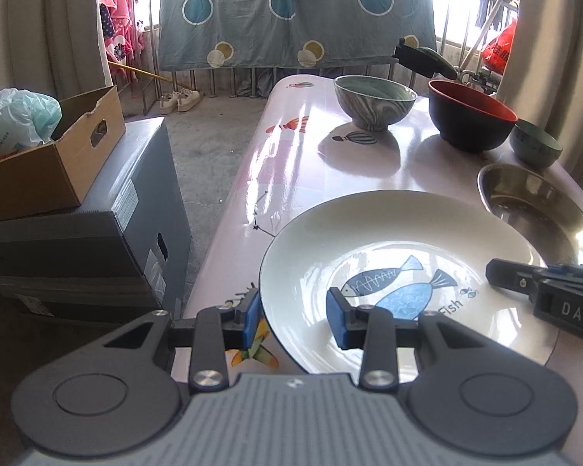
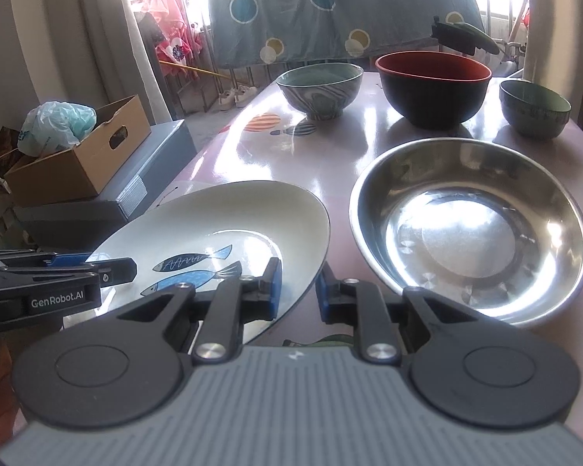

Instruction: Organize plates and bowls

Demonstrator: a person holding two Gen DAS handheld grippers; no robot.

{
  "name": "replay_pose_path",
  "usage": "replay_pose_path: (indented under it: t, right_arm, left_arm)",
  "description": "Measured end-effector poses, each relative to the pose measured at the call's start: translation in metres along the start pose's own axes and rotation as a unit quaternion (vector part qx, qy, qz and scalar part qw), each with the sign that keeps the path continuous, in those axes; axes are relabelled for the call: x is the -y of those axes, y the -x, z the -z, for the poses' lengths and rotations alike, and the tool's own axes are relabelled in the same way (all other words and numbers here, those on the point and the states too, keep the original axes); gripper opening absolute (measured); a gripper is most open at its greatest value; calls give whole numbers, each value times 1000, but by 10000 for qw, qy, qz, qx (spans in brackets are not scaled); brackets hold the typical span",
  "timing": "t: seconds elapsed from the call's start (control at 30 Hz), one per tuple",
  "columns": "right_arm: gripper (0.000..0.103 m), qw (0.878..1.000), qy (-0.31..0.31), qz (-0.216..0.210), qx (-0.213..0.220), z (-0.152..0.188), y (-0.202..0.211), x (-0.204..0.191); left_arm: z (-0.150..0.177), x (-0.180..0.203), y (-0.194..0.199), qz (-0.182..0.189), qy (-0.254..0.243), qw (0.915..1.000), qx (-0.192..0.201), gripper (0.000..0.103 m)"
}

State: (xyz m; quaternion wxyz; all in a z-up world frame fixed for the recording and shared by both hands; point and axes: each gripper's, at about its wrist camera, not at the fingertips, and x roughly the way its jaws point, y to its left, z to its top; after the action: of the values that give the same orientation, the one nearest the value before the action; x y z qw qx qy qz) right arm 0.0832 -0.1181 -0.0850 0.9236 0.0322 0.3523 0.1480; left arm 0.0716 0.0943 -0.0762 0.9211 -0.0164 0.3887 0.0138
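Left wrist view shows the pink table (image 1: 291,178) with a white fish plate (image 1: 369,240) near its front edge. The steel bowl (image 2: 470,225) lies just beside the plate, and three smaller bowls stand behind. The left gripper (image 1: 295,316) pinches the plate's left rim between its blue pads. The right gripper (image 2: 298,291) pinches the right rim, and the plate seems tilted, perhaps raised on that side.
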Motion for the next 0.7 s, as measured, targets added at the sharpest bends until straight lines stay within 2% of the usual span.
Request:
replay_pose_path:
  t: [0.2,0.37,0.5,0.7]
  right_arm:
    - [18,10000,-22,6,-64,8,2,3]
    - [17,9997,-190,-89,-149,14,-1,12]
    - [15,9994,-294,-112,-163,16,-3,18]
    - [15,9995,-285,-117,-116,15,-4,17]
  left_arm:
    - [6,2,-2,92,-128,9998,-74,37]
    - [-2,-9,-8,422,100,9989,-158,37]
    - [-9,-18,-25,689,289,9963,-436,37]
    - [-12,-16,-31,783,247,9958,-396,41]
